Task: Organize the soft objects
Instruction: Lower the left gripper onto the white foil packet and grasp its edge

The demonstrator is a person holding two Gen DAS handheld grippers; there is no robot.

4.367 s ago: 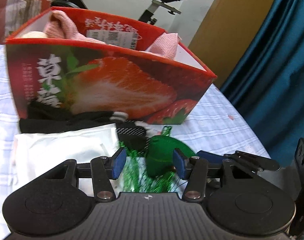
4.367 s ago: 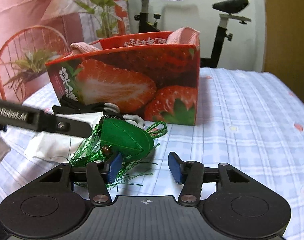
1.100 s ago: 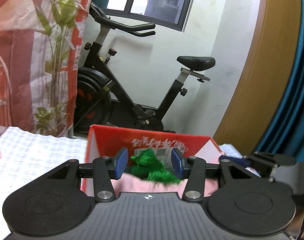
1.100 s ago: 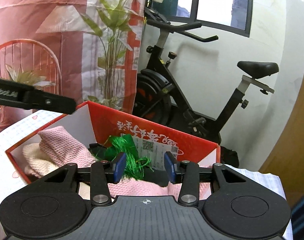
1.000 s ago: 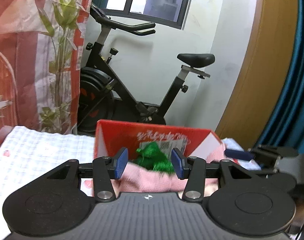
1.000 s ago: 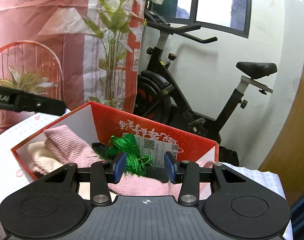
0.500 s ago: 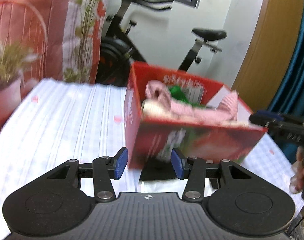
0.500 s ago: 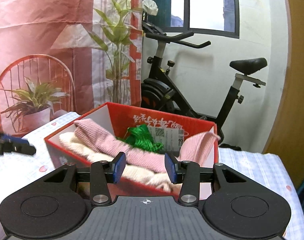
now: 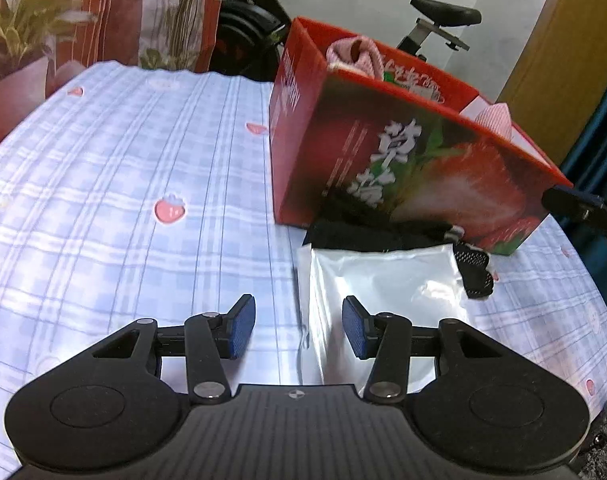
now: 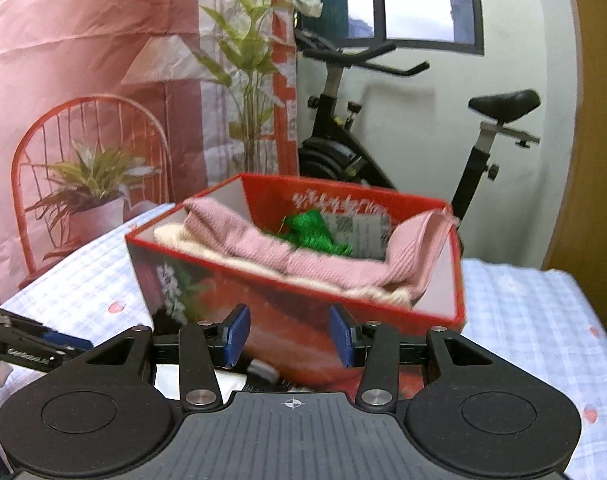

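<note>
Blue-checked cloth (image 9: 103, 184) printed with small strawberries covers the surface under both grippers. The left gripper (image 9: 298, 326) hangs above it with its blue pads apart and nothing between them. Just past its right pad (image 9: 353, 334) lies a white plastic packet (image 9: 383, 284), flat on the cloth, its left edge showing in the gap between the fingers but not touched by them. Beyond the packet a black garment (image 9: 367, 236) lies against the foot of the red strawberry box (image 9: 415, 168), and a black mesh piece (image 9: 477, 268) sits at the packet's far right corner. The tip of the right gripper (image 10: 289, 336) shows at the right edge of the left wrist view, near the box's right corner.

From the right wrist view, the right gripper's pads also stand apart and empty, in front of the box's near wall. Inside the box a pink knit (image 10: 299, 252) drapes over a cream fabric (image 10: 183, 238), with a green tasselled item (image 10: 313, 232) lying on top toward the back wall.
</note>
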